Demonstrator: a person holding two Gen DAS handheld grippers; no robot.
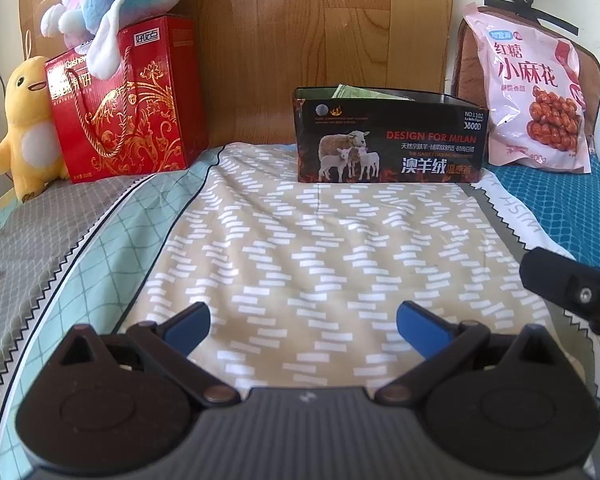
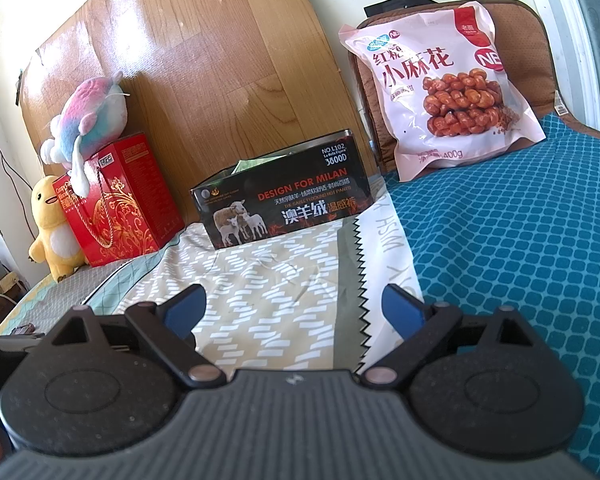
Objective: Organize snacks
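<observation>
Fingers spread and empty on your left gripper (image 1: 303, 330) and right gripper (image 2: 296, 312), both low over the bed's (image 1: 300, 248) middle. Black open-topped box (image 1: 388, 140) stands at the head edge, green packets (image 1: 350, 92) showing inside. Pink snack bag (image 1: 534, 92) leans upright at the far right corner. Either stage fits; if you grasp, pinch the bag's edge.

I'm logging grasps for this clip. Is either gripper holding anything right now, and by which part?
Nothing is held. The left gripper and the right gripper are both open, with only the bedspread showing between their fingers.
</observation>
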